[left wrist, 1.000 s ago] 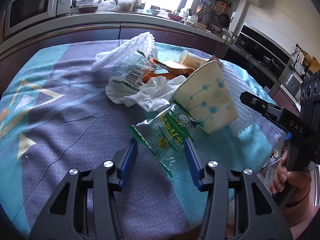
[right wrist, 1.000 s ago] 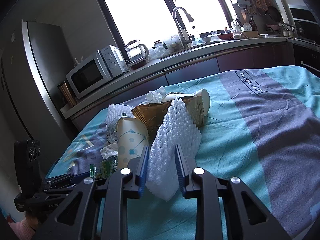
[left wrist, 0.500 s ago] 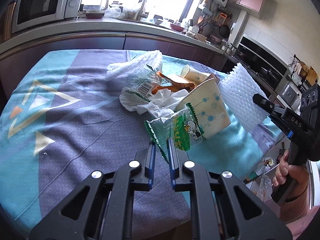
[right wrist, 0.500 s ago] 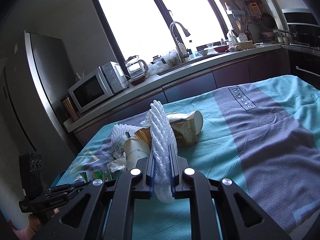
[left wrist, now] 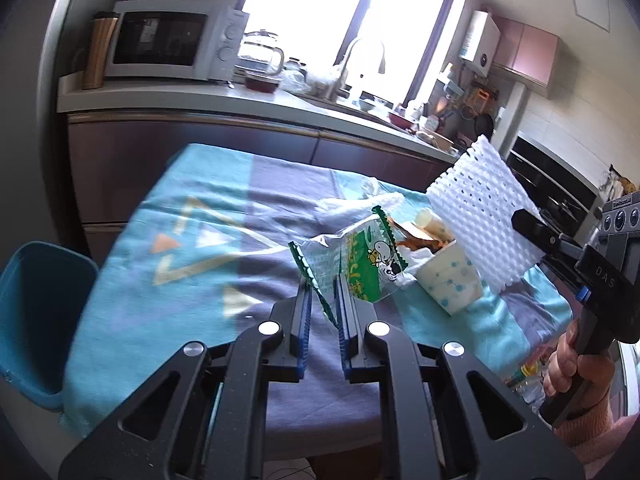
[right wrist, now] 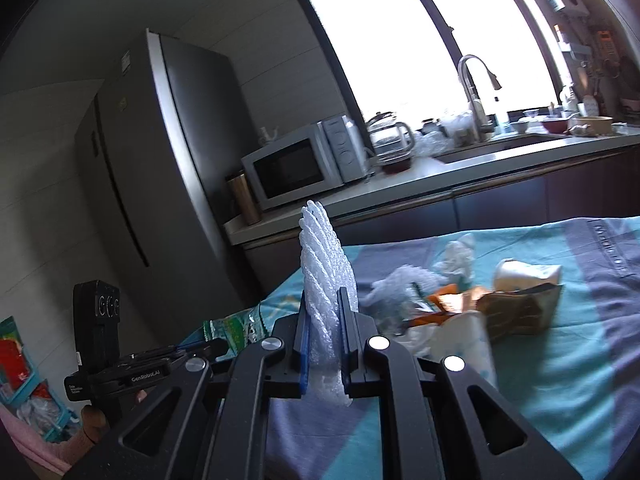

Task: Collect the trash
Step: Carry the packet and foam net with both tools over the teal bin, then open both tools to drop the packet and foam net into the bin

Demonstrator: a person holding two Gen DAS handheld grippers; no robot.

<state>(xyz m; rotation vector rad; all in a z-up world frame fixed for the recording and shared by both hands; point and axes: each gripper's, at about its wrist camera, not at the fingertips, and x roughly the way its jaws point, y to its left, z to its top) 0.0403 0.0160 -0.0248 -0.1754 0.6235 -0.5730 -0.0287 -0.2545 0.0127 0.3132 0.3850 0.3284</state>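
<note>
My left gripper (left wrist: 323, 300) is shut on the edge of a clear snack wrapper with green print (left wrist: 356, 264), lifted above the cloth. My right gripper (right wrist: 323, 312) is shut on a white foam net sheet (right wrist: 324, 264), which stands upright between the pads; that foam net sheet (left wrist: 480, 216) shows at right in the left wrist view, held by the right gripper (left wrist: 532, 232). A pile of trash lies on the table: a dotted paper cup (left wrist: 450, 276), crumpled tissue (right wrist: 456, 256), a brown wrapper (right wrist: 516, 312) and a pale cup (right wrist: 516, 276).
A teal and purple cloth (left wrist: 192, 248) covers the table. A blue bin (left wrist: 36, 320) stands left of it, below its edge. Behind run a counter with a microwave (left wrist: 168, 46), kettle (left wrist: 260, 56) and sink tap (right wrist: 476, 92); a fridge (right wrist: 160, 168) is at left.
Both grippers closed on their items and lifted them off the table: the left on the snack wrapper, the right on the foam net. Both hands rose and pulled back from the pile.
</note>
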